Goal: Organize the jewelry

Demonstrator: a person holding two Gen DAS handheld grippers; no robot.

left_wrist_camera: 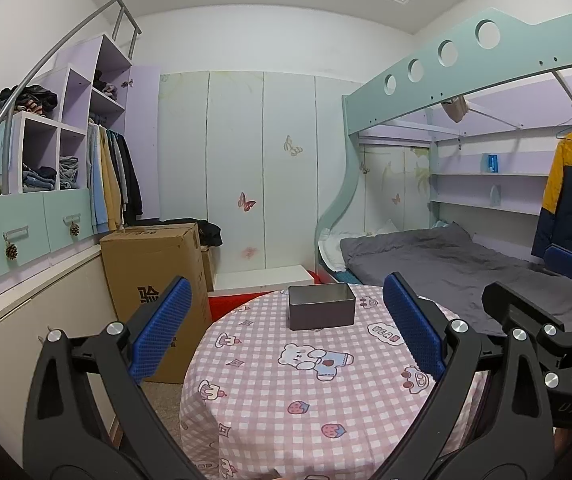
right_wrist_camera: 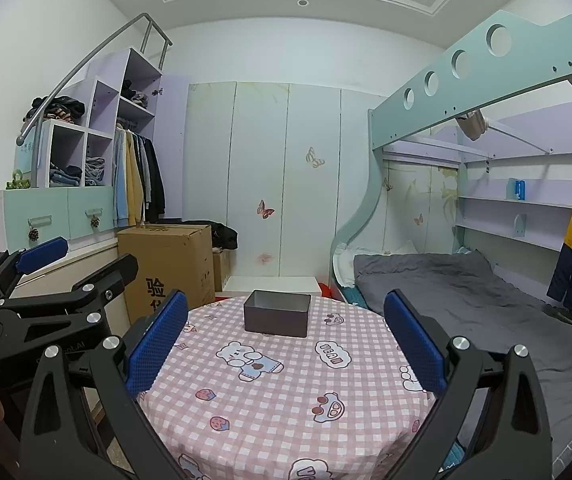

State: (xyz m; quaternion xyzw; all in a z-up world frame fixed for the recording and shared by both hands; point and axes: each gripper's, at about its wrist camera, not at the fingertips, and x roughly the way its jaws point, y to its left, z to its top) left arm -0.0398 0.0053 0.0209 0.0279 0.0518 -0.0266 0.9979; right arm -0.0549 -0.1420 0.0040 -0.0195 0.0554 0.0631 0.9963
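A dark grey open box [left_wrist_camera: 321,306] stands at the far side of a round table with a pink checked cloth [left_wrist_camera: 286,408]; it also shows in the right wrist view [right_wrist_camera: 277,313]. No jewelry shows in either view. My left gripper [left_wrist_camera: 286,328] is open and empty, held above the near part of the table. My right gripper [right_wrist_camera: 286,340] is open and empty too, beside the left one; it shows at the right edge of the left wrist view [left_wrist_camera: 542,300].
A cardboard box [left_wrist_camera: 158,276] stands on the floor left of the table. A bed with a grey blanket [left_wrist_camera: 466,260] lies to the right under a loft frame. Wardrobe doors [left_wrist_camera: 262,168] close the back. Shelves and hanging clothes [left_wrist_camera: 110,176] are at left.
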